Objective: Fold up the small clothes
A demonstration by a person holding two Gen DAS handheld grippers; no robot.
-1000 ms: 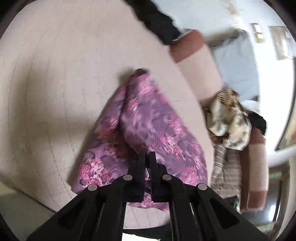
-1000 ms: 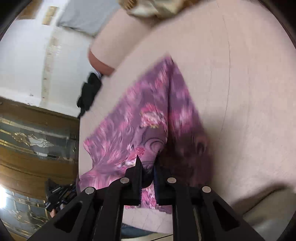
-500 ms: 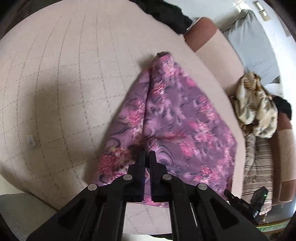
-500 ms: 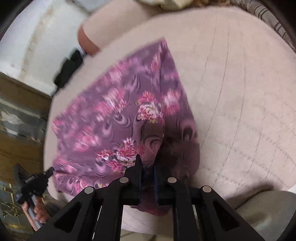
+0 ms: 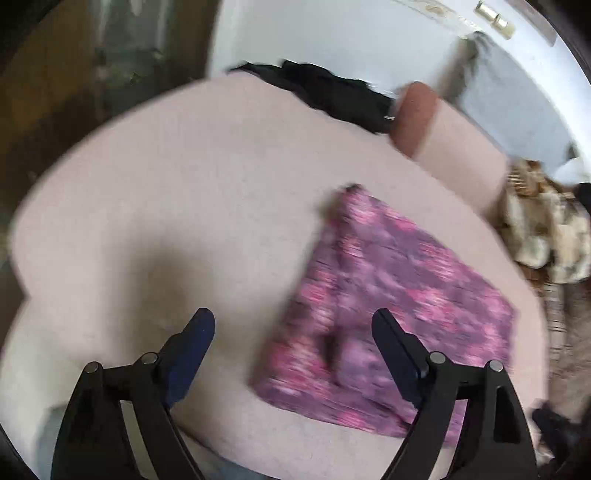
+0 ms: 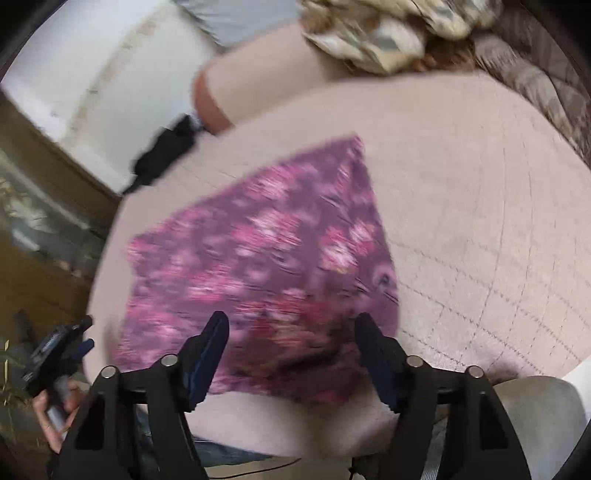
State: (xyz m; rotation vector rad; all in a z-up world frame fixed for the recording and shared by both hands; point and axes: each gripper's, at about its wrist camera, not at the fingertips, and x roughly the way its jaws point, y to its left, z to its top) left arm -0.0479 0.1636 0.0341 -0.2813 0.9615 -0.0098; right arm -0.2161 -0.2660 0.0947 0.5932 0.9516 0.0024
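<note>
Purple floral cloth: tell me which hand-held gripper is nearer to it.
Right. The right hand-held gripper is open directly over the purple floral cloth's near edge; the left hand-held gripper, also open, sits mostly beside its left edge.

You had pale quilted cushion underneath, white wall behind, dark wood-and-glass door beside, grey pillow against sofa arm.

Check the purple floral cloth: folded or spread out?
Folded. The purple floral cloth lies flat on the pink cushion as a compact shape, with a layered edge showing in the left wrist view.
</note>
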